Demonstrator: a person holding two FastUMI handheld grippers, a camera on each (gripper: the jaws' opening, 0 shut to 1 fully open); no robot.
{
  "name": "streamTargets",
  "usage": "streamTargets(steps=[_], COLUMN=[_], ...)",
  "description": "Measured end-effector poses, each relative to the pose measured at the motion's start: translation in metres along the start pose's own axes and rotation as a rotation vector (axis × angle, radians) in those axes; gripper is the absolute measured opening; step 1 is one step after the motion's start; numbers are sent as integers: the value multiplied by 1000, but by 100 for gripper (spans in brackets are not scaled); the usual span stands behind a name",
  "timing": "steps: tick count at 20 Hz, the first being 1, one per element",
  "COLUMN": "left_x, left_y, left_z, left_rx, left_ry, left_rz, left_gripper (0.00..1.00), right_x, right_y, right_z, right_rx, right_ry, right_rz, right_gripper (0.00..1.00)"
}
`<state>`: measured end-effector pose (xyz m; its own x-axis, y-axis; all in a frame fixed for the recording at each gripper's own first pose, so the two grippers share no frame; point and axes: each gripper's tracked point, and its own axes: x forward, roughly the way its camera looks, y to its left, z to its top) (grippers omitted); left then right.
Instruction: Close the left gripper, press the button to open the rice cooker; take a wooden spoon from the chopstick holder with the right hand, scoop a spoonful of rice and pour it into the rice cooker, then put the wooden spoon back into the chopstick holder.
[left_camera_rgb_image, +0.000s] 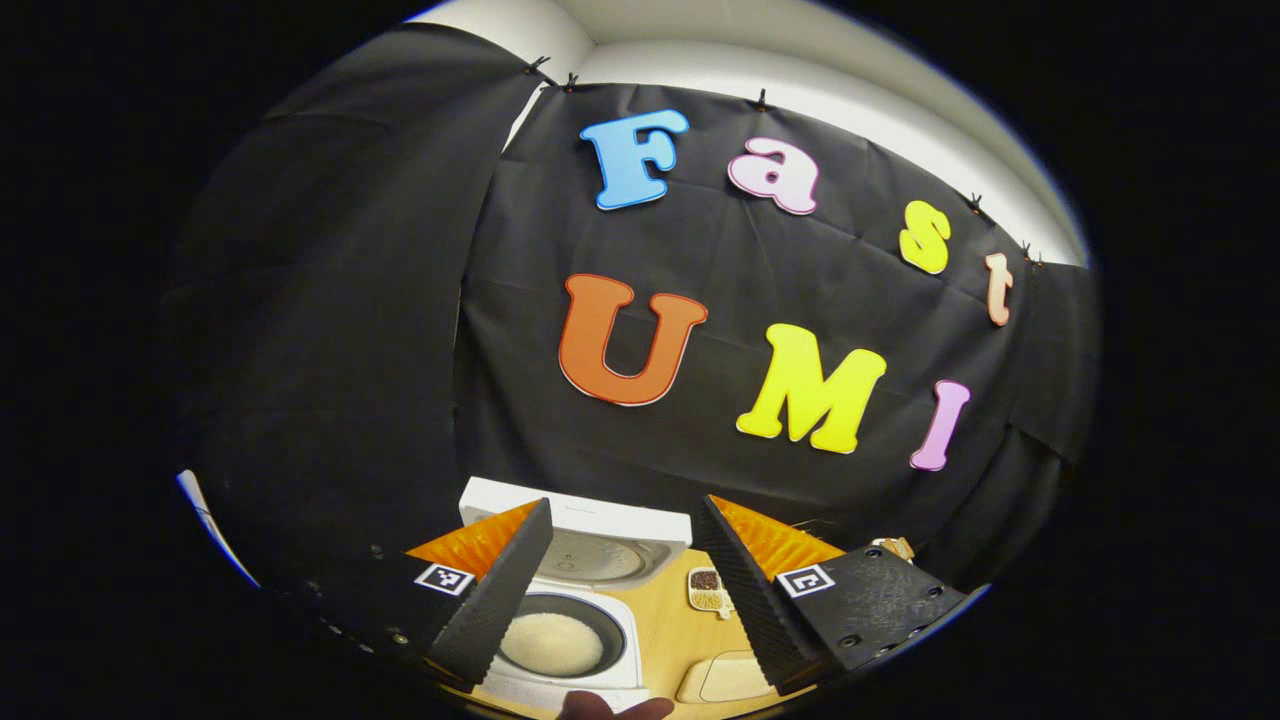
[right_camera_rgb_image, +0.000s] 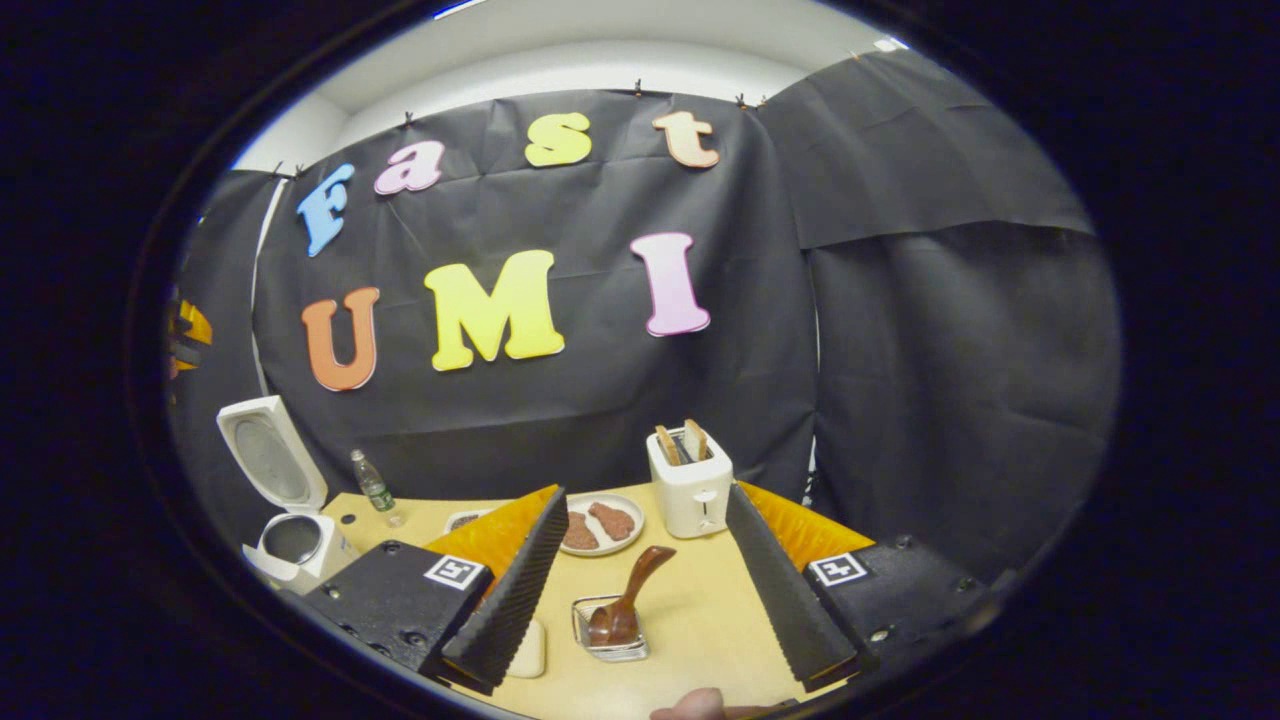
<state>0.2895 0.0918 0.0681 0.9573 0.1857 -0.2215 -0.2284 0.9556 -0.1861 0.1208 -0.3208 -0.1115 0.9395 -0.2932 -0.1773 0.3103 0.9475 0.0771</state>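
The white rice cooker (left_camera_rgb_image: 560, 680) stands open below my left gripper (left_camera_rgb_image: 625, 505), its lid (left_camera_rgb_image: 590, 545) tipped up and back, with white rice in the pot (left_camera_rgb_image: 550, 642). My left gripper is open and holds nothing. In the right gripper view the cooker (right_camera_rgb_image: 290, 540) is at the far left of the table, lid raised. The brown wooden spoon (right_camera_rgb_image: 628, 595) stands bowl-down in the small chopstick holder (right_camera_rgb_image: 610, 645), handle leaning up to the right. My right gripper (right_camera_rgb_image: 643, 497) is open above and around the holder, apart from the spoon.
A small divided dish of grains (left_camera_rgb_image: 707, 588) lies right of the cooker, with a pale pad (left_camera_rgb_image: 725, 680) nearer. On the wooden table (right_camera_rgb_image: 700, 620) stand a white toaster (right_camera_rgb_image: 690, 490) with bread slices, a plate of brown pieces (right_camera_rgb_image: 598, 525) and a small bottle (right_camera_rgb_image: 375, 487).
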Motion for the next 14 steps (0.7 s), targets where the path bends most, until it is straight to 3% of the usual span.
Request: streamTargets(steps=[7, 9, 14], left_x=[97, 115, 136], left_y=[30, 43, 43], left_z=[-19, -24, -47], left_rx=[19, 46, 33], left_ry=[95, 103, 192], left_rz=[55, 93, 88], left_gripper=[95, 95, 95], right_x=[-36, -43, -48], right_y=[19, 20, 30], right_z=[-3, -12, -34], right_rx=[-47, -49, 1], right_ry=[22, 53, 132], right_rz=[18, 14, 31], right_gripper=[100, 100, 99])
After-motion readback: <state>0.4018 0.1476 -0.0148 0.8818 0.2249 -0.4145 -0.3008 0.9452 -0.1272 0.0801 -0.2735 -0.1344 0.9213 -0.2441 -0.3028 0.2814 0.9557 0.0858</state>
